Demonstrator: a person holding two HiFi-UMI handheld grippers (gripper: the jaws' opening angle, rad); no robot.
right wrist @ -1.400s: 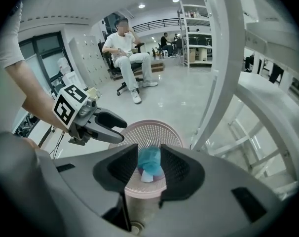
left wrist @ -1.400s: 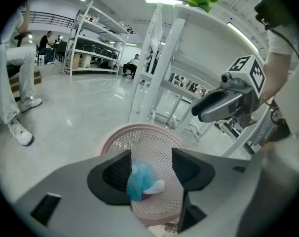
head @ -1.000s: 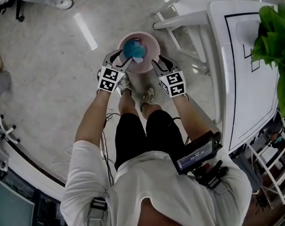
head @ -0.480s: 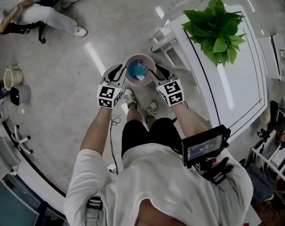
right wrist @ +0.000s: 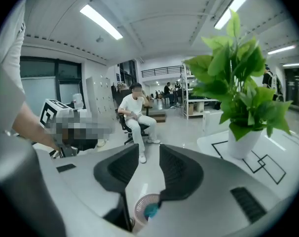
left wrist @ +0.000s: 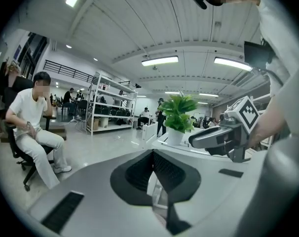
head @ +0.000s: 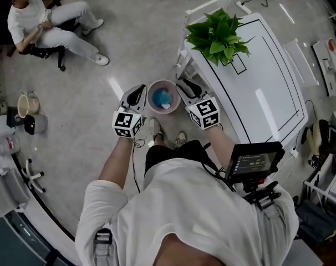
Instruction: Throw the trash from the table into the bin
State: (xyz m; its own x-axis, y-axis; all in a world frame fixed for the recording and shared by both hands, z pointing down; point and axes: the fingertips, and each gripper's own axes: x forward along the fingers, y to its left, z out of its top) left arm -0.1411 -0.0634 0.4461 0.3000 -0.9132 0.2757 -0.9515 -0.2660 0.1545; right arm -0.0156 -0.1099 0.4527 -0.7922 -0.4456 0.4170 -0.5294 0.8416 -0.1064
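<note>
My left tongs are shut tight and empty. At twelve o'clock, on the floor between both tongs, the bin holds blue trash. My right tongs are half open, have just narrowed slightly and hold nothing. The desk is at two o'clock.

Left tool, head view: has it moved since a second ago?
Yes. The left tool has lifted back off the bin rim and is now beside it, at its left. Its jaws have just closed, empty.

Blue trash in the bin is too small to identify; the right gripper partly hides that bin at six o'clock of its own view.
</note>
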